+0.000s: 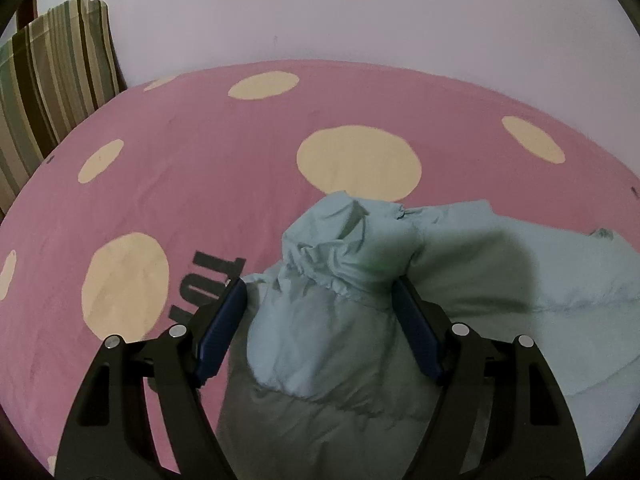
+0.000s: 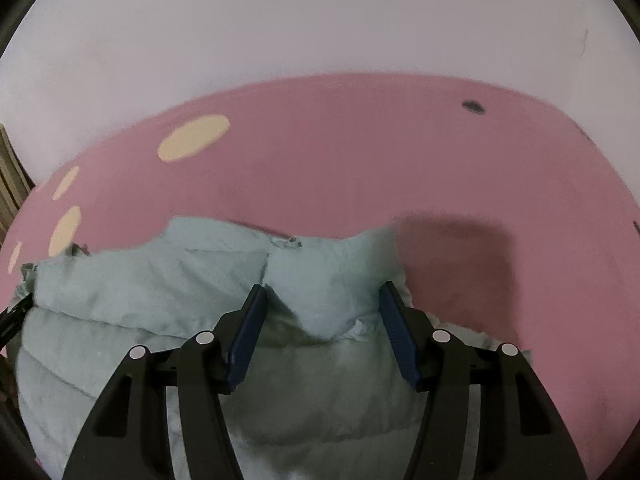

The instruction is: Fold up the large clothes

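A pale blue-green puffy jacket (image 1: 480, 264) lies on the pink bed sheet (image 1: 200, 168). In the left wrist view a sleeve with a gathered elastic cuff (image 1: 344, 236) rises between the fingers of my left gripper (image 1: 320, 282). Its jaws stand wide, and the blue pads sit beside the cloth without pinching it. In the right wrist view the quilted jacket (image 2: 140, 292) spreads to the left. A raised corner of it (image 2: 360, 252) sits between the fingers of my right gripper (image 2: 323, 286), whose jaws are also apart and loose around the fabric.
The sheet (image 2: 400, 152) has large cream dots and black printed letters (image 1: 212, 280). Striped pillows (image 1: 52, 80) lean at the far left against the pale wall (image 1: 360, 8). Bare sheet stretches beyond and to the right of the jacket.
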Tool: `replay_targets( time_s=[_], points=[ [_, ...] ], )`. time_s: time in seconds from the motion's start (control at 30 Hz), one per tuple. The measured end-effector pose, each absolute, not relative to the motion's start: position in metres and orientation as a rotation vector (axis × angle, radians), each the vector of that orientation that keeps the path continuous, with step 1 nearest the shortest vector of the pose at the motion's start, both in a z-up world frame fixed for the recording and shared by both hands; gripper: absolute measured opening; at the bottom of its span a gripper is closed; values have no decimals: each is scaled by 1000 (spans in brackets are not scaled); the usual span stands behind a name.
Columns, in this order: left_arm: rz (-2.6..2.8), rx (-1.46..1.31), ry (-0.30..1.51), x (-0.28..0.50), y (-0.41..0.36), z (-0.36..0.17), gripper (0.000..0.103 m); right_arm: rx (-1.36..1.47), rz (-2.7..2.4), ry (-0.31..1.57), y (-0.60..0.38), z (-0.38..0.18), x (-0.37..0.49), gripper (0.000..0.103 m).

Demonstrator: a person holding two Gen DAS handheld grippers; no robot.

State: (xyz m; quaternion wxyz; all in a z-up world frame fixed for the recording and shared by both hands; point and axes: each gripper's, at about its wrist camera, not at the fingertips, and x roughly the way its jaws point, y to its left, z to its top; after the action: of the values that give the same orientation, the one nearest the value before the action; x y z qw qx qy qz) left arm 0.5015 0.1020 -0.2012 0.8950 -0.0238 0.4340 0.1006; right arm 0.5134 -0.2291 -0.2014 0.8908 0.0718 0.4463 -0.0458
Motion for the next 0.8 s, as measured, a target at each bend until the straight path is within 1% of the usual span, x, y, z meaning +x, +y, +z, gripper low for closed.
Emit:
replay_targets(
  time_s=[0.1,0.17,0.3,0.43,0.5,0.63,0.8],
  points=[
    [211,-39,893,503,102,-210,79,145,-98,931,-231,-217,514,60],
    [211,-57,894,504,105,-216,82,132,-100,920,-230,-222,513,61],
    [207,-83,911,506,108,-221,85,121,-109,912,-230,-224,514,64],
    [223,-89,916,503,108,-203,85,99,-134,907,-223,-210,509,63],
    [207,-149,861,490,107,-182,85,127,-127,867,-220,-194,501,63],
    [115,-164,789,473,73,-154,85,93,-52,810,-183,-168,488,63],
    [27,-66,803,474,15,-166,85,19,20,818,-130,-173,496,63]
  ],
)
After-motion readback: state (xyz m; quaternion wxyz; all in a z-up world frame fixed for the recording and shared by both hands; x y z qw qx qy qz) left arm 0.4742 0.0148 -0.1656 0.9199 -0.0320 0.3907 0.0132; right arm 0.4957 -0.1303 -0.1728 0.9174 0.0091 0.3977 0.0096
